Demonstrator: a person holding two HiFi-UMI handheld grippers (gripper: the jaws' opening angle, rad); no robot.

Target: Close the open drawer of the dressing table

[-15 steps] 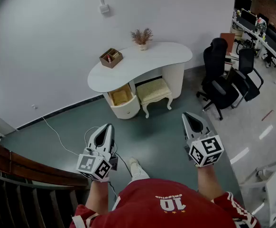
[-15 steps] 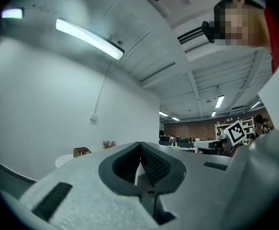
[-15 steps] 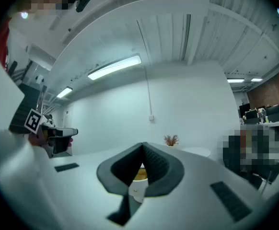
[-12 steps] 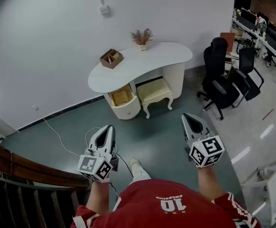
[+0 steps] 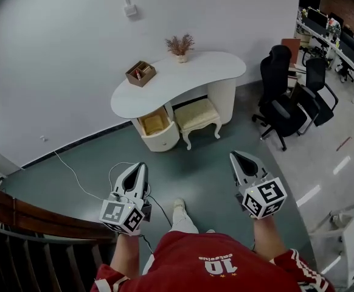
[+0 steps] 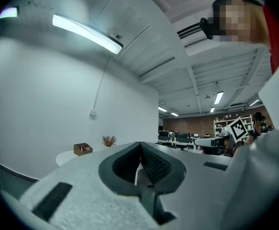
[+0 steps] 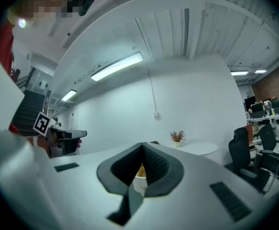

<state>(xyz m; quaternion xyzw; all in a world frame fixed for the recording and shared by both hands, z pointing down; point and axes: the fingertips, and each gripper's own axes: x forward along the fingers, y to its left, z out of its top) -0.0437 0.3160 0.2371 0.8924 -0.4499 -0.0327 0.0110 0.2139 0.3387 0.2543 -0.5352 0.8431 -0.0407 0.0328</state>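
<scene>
Wooden box (image 5: 140, 73) on the dressing table (image 5: 192, 72) — contents too small, perhaps bottles.

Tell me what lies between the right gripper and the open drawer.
Bare green floor, seen in the head view. The stool stands beside the open drawer, close to the line from the right gripper.

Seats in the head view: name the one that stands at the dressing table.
The cream stool, partly under the white dressing table beside its open drawer; the two black office chairs stand apart at right.
</scene>
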